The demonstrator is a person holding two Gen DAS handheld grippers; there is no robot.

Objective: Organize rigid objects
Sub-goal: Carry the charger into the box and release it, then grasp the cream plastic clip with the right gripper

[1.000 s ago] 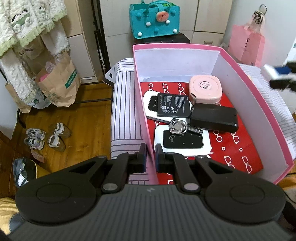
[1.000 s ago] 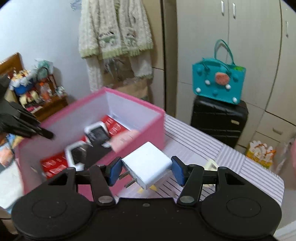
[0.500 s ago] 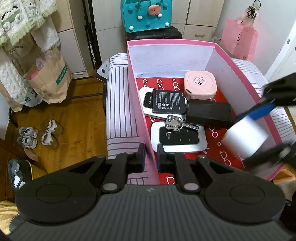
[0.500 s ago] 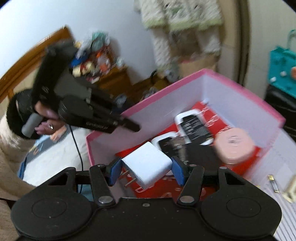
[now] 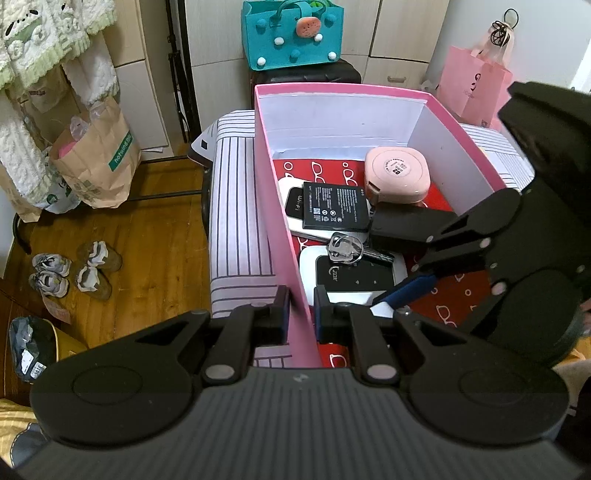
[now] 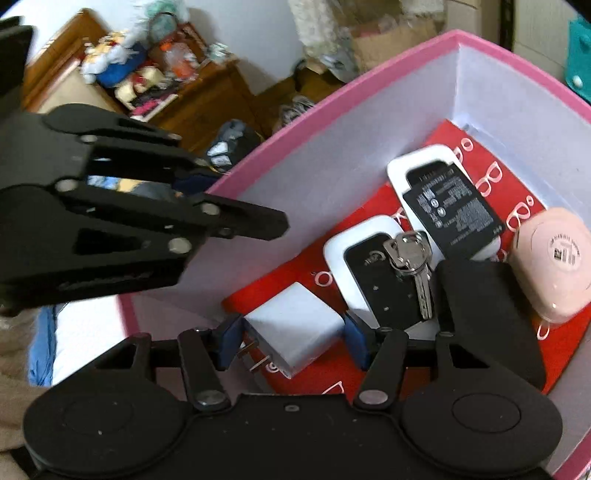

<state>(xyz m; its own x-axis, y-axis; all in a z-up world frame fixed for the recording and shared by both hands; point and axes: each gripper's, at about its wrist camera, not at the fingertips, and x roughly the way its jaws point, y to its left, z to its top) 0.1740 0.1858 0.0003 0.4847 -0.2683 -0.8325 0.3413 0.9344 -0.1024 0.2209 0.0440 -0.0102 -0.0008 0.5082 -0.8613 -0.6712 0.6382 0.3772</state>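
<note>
A pink box [image 5: 280, 229] with a red patterned floor holds two white pocket routers [image 5: 354, 280], a black battery [image 5: 336, 205], keys [image 5: 345, 247], a black case [image 5: 406, 225] and a pink rounded case [image 5: 397, 173]. My left gripper [image 5: 301, 314] is shut on the box's left wall. My right gripper [image 6: 291, 332] is shut on a white charger plug [image 6: 295, 325], low inside the box [image 6: 332, 107] by its near corner, beside the nearer router [image 6: 369, 266] and the keys [image 6: 410, 254]. In the left wrist view the right gripper's blue pad [image 5: 406, 291] shows, while the charger is mostly hidden.
The box stands on a striped cloth surface [image 5: 240, 221]. Behind it are a teal felt bag [image 5: 291, 33] on a black suitcase and a pink paper bag [image 5: 476, 88]. A brown paper bag [image 5: 96, 162] and shoes [image 5: 70, 269] sit on the wooden floor at left.
My right gripper has carried the charger over the box's rim and down inside, tilting downward. The left gripper has stayed clamped on the wall.
</note>
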